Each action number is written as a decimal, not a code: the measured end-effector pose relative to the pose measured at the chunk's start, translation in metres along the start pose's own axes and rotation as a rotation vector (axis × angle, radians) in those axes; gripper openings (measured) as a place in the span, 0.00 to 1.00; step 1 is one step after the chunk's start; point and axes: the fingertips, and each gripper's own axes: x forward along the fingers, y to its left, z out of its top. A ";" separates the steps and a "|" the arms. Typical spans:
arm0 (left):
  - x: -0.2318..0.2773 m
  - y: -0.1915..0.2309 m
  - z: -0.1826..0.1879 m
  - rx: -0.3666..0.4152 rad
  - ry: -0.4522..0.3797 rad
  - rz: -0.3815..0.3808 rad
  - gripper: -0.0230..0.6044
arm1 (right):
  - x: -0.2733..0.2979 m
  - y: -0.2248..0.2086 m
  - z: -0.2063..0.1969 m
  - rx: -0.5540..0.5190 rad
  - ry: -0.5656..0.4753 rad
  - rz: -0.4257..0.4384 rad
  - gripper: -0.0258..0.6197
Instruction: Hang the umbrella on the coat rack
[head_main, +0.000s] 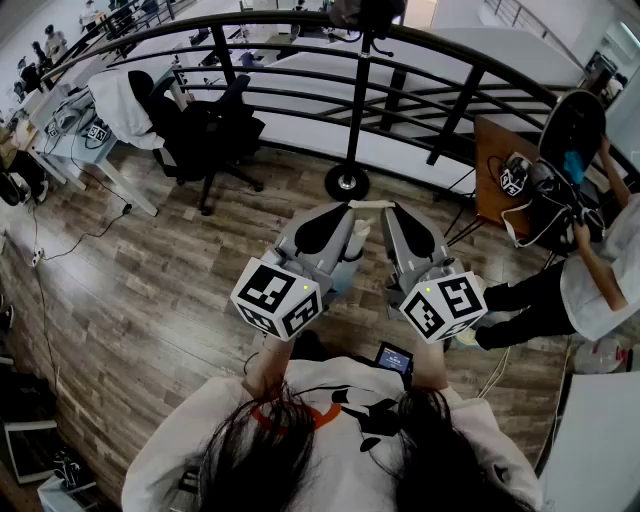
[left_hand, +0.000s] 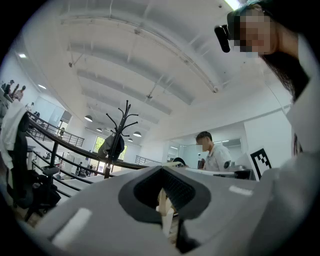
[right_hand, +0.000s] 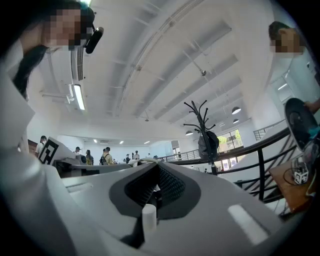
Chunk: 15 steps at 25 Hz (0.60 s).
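As the grey left gripper (left_hand: 162, 170) and grey right gripper (right_hand: 159, 166), jaws pressed together, face the black metal coat rack (head_main: 357, 110) at twelve o'clock, a bump could dislodge its dark hanging bundle (right_hand: 209, 145).

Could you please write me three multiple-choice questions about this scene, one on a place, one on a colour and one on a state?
1. Where does the coat rack stand?
A) on the wood floor beside the railing
B) on a desk
C) on a chair

2. What colour is the railing?
A) white
B) black
C) red

3. How is the coat rack?
A) bare
B) lying flat
C) upright with a dark item hung on it

Answers: 1 A, its round base rests on the planks by the railing posts; 2 B, every rail and post is black; 3 C, both gripper views show it upright and carrying the dark item.
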 end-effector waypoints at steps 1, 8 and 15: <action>0.000 0.001 0.000 0.002 0.003 0.002 0.04 | 0.000 -0.001 -0.001 0.000 0.001 -0.001 0.07; 0.009 0.011 -0.005 0.010 0.021 -0.003 0.04 | 0.010 -0.009 -0.004 -0.007 -0.004 -0.017 0.07; 0.019 0.031 -0.003 0.012 0.028 -0.023 0.04 | 0.030 -0.011 -0.004 -0.028 -0.018 -0.024 0.07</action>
